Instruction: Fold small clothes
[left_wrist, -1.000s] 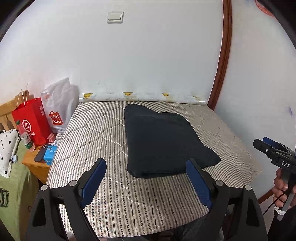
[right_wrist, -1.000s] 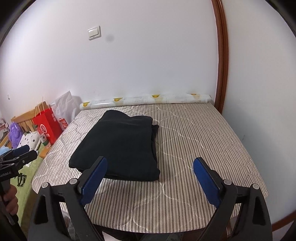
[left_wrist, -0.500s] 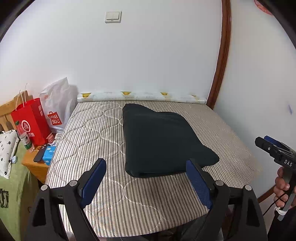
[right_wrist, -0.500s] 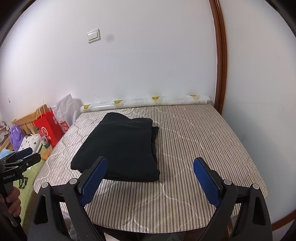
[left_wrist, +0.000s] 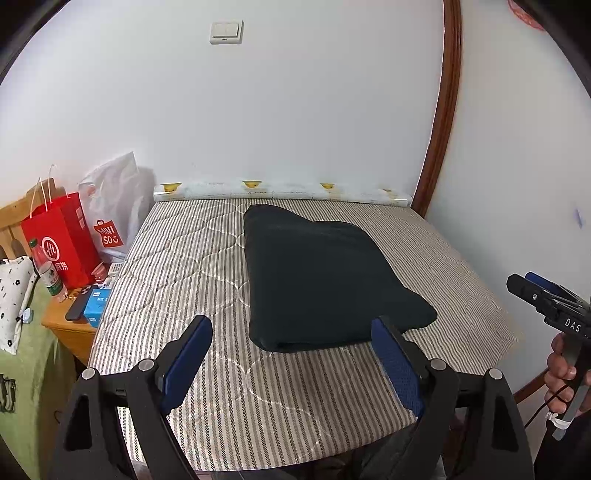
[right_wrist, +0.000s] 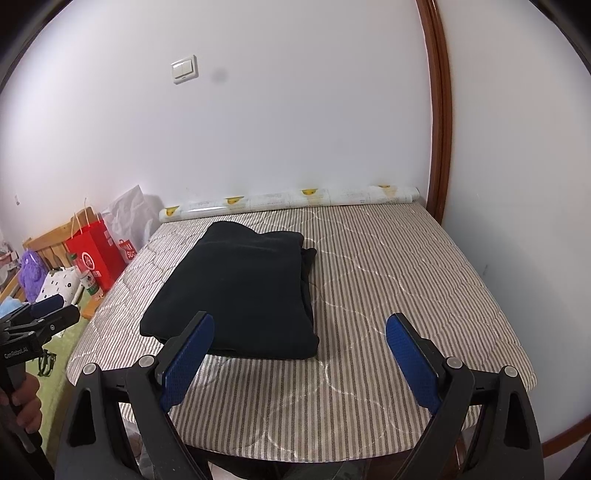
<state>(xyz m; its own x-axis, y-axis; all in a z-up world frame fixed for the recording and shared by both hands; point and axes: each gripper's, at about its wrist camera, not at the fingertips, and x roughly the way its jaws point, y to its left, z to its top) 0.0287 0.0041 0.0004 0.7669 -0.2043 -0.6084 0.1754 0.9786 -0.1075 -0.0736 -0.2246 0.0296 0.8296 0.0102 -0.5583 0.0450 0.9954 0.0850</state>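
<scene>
A dark folded garment (left_wrist: 325, 280) lies flat in a neat rectangle on the striped quilted mattress (left_wrist: 184, 266); it also shows in the right wrist view (right_wrist: 240, 288). My left gripper (left_wrist: 291, 354) is open and empty, held above the mattress's near edge in front of the garment. My right gripper (right_wrist: 299, 354) is open and empty, near the front edge, to the right of the garment. Each gripper appears at the edge of the other's view: the right one (left_wrist: 546, 302), the left one (right_wrist: 40, 317).
A rolled sheet (left_wrist: 280, 192) lies along the back wall. A red paper bag (left_wrist: 59, 240) and a white bag (left_wrist: 110, 214) stand left of the mattress, beside a wooden nightstand (left_wrist: 70, 328) with a phone and bottle. Walls close the back and right.
Both grippers have drawn back and up a little from the mattress; the garment lies unmoved. Both stay open.
</scene>
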